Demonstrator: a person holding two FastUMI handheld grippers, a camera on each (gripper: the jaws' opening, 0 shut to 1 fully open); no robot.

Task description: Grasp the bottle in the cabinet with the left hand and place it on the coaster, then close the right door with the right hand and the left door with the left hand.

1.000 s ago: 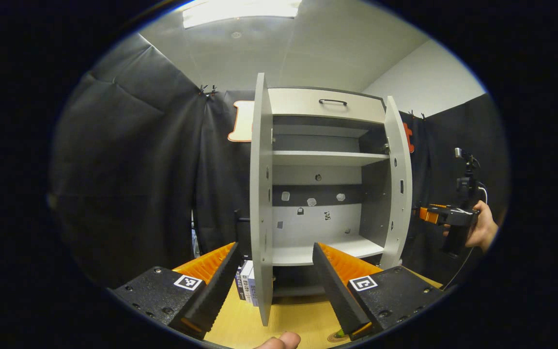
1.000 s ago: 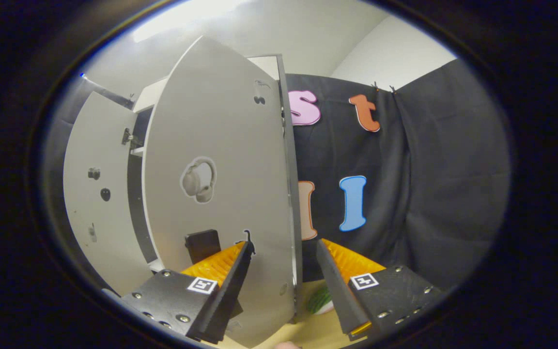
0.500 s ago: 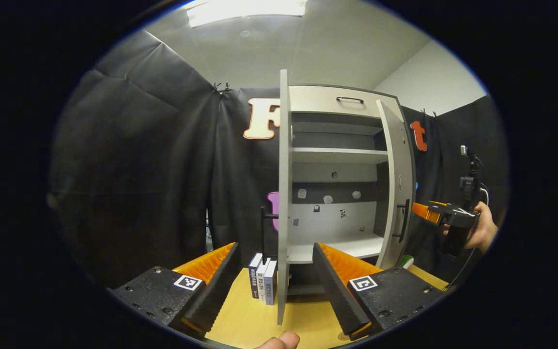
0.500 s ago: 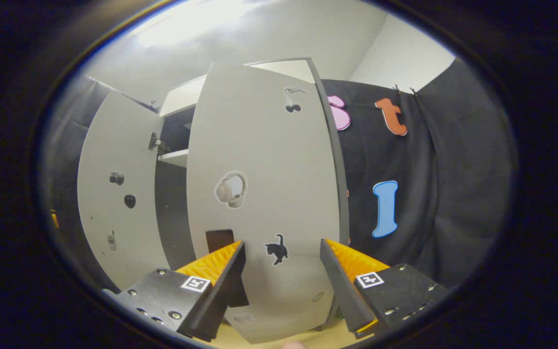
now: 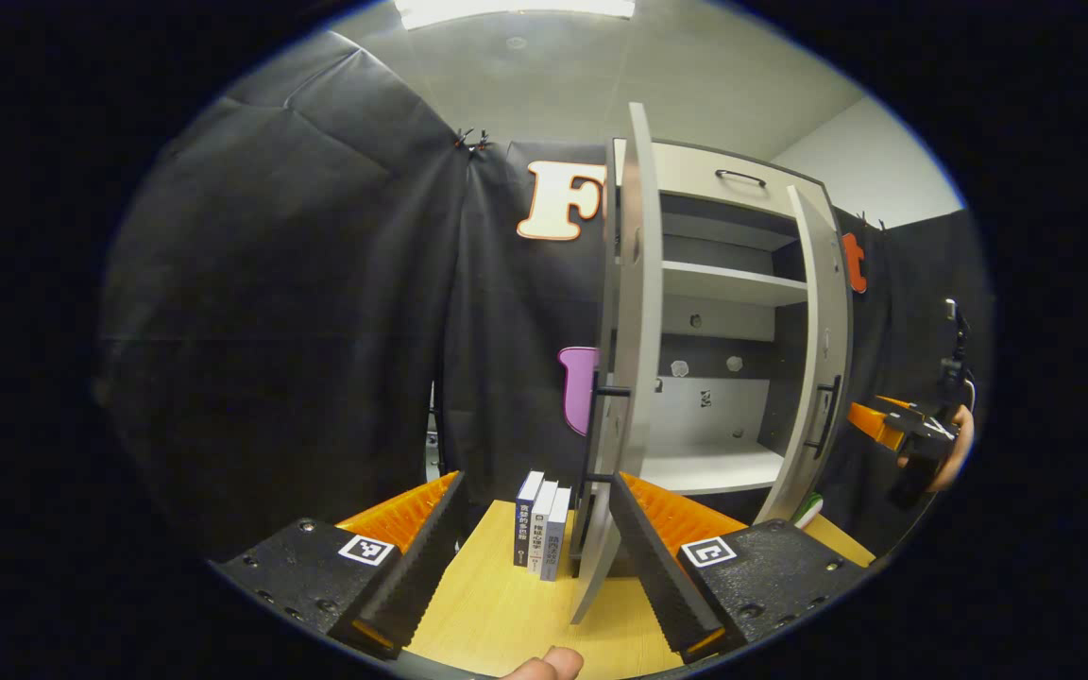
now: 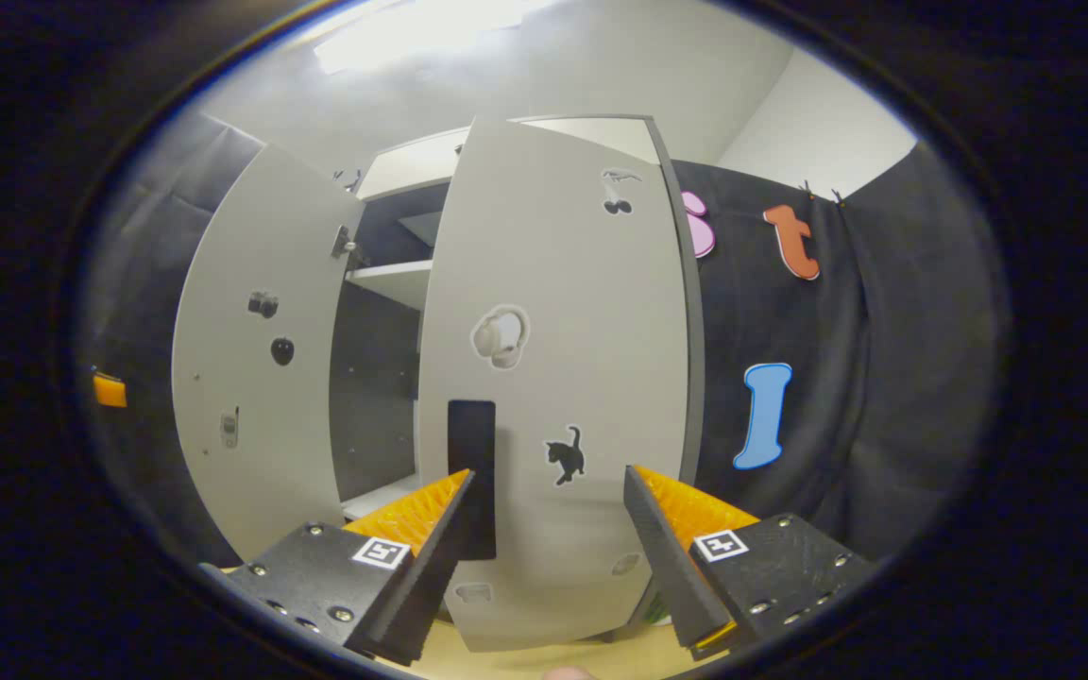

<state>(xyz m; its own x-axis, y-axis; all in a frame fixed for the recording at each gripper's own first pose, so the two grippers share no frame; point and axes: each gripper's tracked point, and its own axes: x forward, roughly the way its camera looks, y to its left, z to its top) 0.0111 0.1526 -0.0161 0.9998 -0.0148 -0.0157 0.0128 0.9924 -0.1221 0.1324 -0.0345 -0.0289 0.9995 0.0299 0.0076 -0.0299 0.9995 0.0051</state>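
The cabinet (image 5: 723, 283) has two doors, the left door (image 5: 634, 359) and right door (image 6: 553, 378) both partly open, three books (image 5: 542, 524) stand beside it, and the left gripper (image 5: 535, 548) and right gripper (image 6: 549, 552) both gape wide, holding nothing.

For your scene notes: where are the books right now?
In the left gripper view, the books stand upright on the table, just left of the left door.
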